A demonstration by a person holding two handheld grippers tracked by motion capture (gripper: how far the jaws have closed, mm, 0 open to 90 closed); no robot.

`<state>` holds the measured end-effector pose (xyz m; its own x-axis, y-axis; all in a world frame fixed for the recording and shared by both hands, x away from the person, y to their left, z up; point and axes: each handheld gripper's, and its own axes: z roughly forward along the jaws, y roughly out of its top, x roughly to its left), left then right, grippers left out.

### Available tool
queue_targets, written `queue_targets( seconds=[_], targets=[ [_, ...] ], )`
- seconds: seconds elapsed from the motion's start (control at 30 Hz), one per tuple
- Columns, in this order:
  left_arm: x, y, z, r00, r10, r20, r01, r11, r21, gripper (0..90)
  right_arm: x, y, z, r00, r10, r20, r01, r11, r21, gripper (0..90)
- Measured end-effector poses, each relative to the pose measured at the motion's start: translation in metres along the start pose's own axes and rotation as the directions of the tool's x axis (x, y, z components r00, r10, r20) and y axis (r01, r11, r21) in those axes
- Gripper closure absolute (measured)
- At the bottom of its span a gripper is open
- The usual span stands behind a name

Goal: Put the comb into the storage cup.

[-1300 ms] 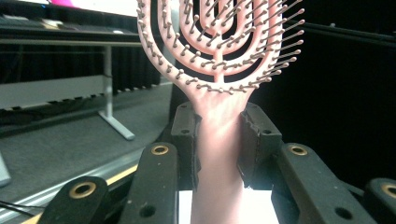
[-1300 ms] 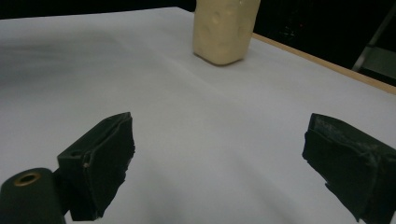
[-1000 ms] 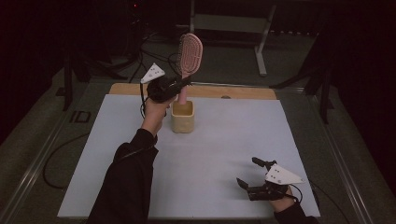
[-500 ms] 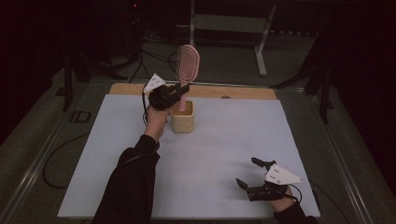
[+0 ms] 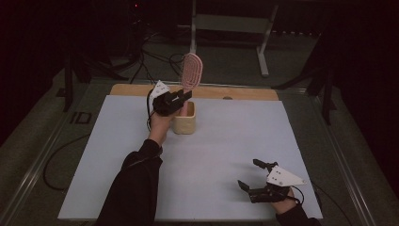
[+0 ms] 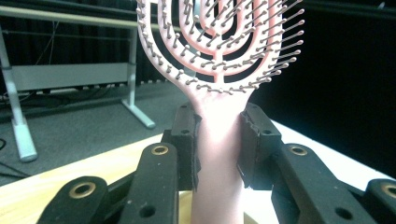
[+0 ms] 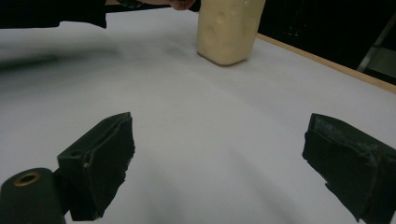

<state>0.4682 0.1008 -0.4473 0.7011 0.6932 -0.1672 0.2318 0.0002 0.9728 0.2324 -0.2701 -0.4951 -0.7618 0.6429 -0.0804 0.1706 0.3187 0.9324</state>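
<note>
Lowering a pink hairbrush (image 5: 191, 71) handle-first into a cream cup (image 5: 184, 123) looks like the step in hand. The left tool (image 5: 181, 96) grips the brush by its handle, jaws pressed on either side, with the bristled head standing upright above. The handle's lower end sits at or just inside the cup's mouth, toward the far middle of the white tabletop (image 5: 221, 141). The right tool (image 5: 256, 179) rests near the tabletop's near right corner, well apart from the cup, its jaws spread wide with nothing between them. Next, judging from this, the brush needs to sink straight down until the cup bears it, then the jaws should part without tipping the light cup. The left gripper view shows the grip close up: both pads (image 6: 186, 140) clamp the handle just below the head. The right gripper view shows the cup's dimpled side (image 7: 228, 28) and the bare surface before it.
</note>
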Motion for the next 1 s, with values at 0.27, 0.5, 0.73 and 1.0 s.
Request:
queue_targets(
  seconds=[0.27,0.5,0.73,1.0],
  targets=[
    [-0.002,-0.003,0.004,0.9996,0.029,-0.005,-0.029,0.9979,0.059,70.1,0.0,0.0,0.0,1.0,-0.002,-0.002,0.002,1.0,0.002,8.5],
    [-0.003,-0.007,0.007,0.9988,0.047,-0.014,-0.045,0.9914,0.123,70.0,0.0,0.0,0.0,1.0,-0.002,-0.004,0.002,1.0,0.001,8.5],
    [-0.001,-0.003,0.006,0.9995,0.001,-0.031,0.005,0.9862,0.166,46.2,0.0,0.0,0.0,1.0,-0.001,-0.002,0.001,1.0,-0.003,8.5],
    [0.006,0.004,-0.005,0.9998,-0.001,0.021,-0.004,0.9785,0.206,0.0,0.0,0.0,0.0,1.0,0.0,-0.001,0.0,1.0,-0.004,8.5]
  ],
)
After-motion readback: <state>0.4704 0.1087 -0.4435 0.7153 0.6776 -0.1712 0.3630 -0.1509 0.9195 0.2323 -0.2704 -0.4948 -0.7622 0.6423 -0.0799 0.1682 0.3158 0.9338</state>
